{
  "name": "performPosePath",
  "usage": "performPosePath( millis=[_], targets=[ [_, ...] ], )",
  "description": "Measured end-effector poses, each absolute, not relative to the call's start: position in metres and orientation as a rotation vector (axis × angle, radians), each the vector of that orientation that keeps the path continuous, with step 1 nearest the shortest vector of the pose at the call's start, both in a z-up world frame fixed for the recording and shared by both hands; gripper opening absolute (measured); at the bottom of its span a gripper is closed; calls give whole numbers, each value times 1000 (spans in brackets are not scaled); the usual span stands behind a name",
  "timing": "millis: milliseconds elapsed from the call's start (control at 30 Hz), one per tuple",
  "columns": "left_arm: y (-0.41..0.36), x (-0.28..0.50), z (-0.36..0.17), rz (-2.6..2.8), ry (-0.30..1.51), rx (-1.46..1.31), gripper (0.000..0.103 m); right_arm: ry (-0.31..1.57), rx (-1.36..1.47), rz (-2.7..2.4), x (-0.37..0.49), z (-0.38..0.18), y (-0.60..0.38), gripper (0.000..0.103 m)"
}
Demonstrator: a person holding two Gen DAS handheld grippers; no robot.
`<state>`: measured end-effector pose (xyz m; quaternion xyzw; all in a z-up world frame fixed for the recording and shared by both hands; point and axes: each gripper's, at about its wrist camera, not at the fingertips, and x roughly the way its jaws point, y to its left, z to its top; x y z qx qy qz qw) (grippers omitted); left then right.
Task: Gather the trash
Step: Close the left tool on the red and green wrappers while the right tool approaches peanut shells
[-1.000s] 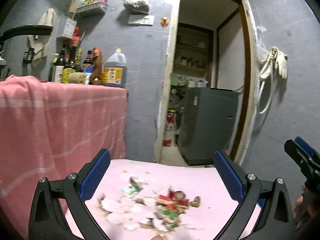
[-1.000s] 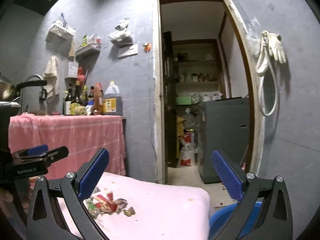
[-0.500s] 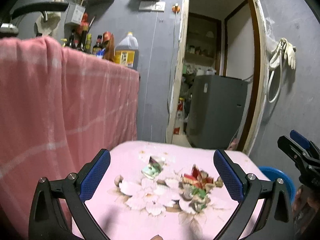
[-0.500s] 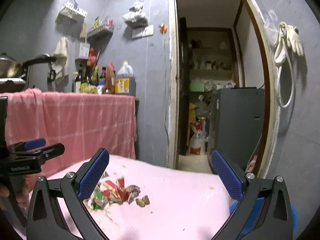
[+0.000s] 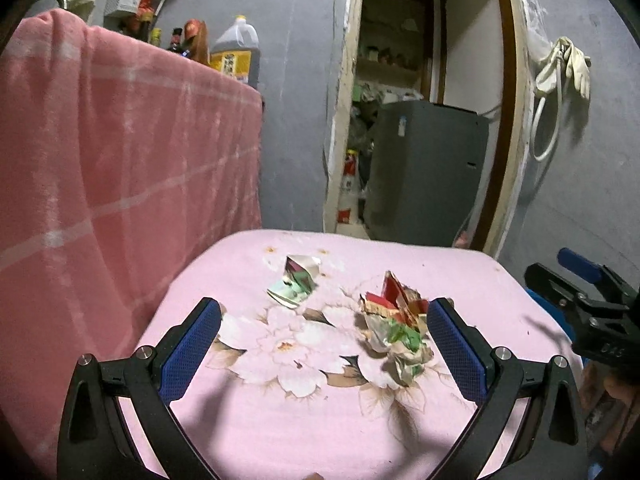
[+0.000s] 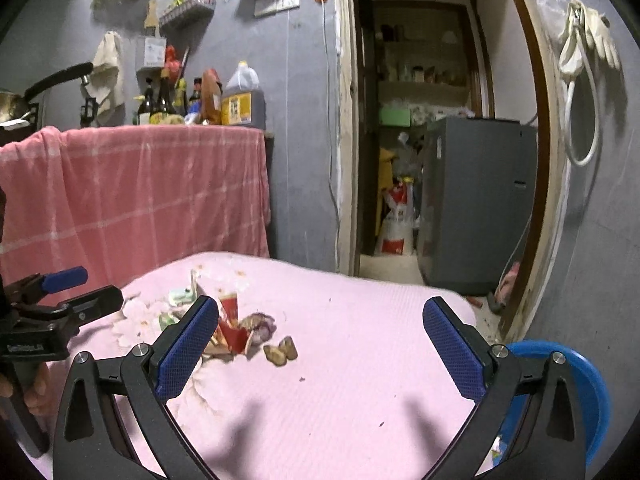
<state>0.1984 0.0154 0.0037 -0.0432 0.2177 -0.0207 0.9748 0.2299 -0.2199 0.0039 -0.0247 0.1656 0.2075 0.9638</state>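
A pile of crumpled red, green and white wrappers (image 5: pixel 394 326) lies on a pink flowered cloth (image 5: pixel 280 412); a separate green and silver wrapper (image 5: pixel 296 282) lies behind it. In the right wrist view the pile (image 6: pixel 232 324) sits by the left finger, with brown scraps (image 6: pixel 282 352) beside it. My left gripper (image 5: pixel 322 350) is open and empty above the cloth, the pile near its right finger. My right gripper (image 6: pixel 320 354) is open and empty over the cloth's right part.
A blue bin (image 6: pixel 576 392) stands low at the cloth's right edge. A pink towel-covered counter (image 5: pixel 100 184) with bottles rises on the left. A doorway with a grey appliance (image 6: pixel 476 204) lies beyond. Gloves and a hose (image 6: pixel 584 60) hang on the right wall.
Both grippers have tilted down and moved closer over the pink cloth; the trash pile now sits higher and larger in both views. Both jaws stay open.
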Motion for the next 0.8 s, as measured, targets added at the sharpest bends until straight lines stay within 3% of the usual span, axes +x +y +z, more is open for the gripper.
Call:
performPosePath(
  millis=[200,267,533,800],
  targets=[
    [12,211,-5,-102,521,-88,100,394,-51,422,238,-5,-218,83],
    [10,214,-6,-121,537,-83,99,414,-44,426,242,-8,-219,73],
    [-4,233,-18,-226,662,-74,58,526,-25,453,263,-17,-215,49],
    [-2,245,-23,-283,723,-129,33,682,-9,517,297,-29,-203,37]
  ],
)
